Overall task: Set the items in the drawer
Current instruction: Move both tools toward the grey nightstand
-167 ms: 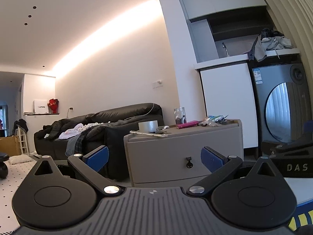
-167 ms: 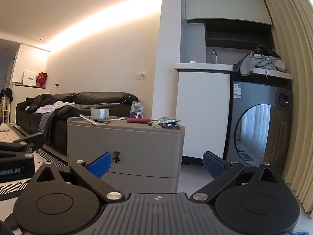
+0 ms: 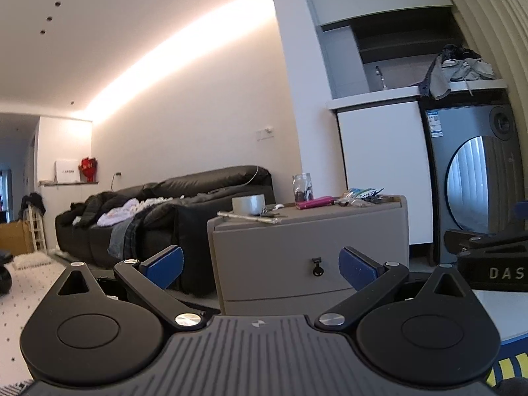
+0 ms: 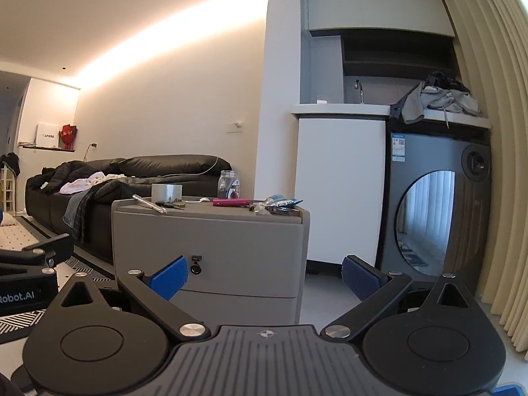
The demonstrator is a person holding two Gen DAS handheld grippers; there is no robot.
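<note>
A grey two-drawer cabinet (image 3: 280, 247) (image 4: 250, 241) stands ahead with both drawers closed and a small black key (image 3: 317, 265) (image 4: 196, 264) hanging in the top drawer's lock. On its top lie a tape roll (image 3: 248, 203) (image 4: 166, 192), a glass jar (image 3: 302, 186) (image 4: 228, 184), a pink flat case (image 3: 315, 202) (image 4: 231, 202), a metal tool (image 3: 250, 217) (image 4: 149, 203) and snack packets (image 3: 361, 194) (image 4: 280, 205). My left gripper (image 3: 260, 264) and right gripper (image 4: 264, 275) are both open and empty, a short way in front of the cabinet.
A black sofa (image 3: 158, 211) (image 4: 109, 178) piled with clothes stands left of the cabinet. A white counter unit (image 4: 340, 184) and a washing machine (image 4: 435, 211) are to the right, with a curtain (image 4: 488, 132) at the far right. The other gripper's body (image 3: 488, 260) shows at the frame edge.
</note>
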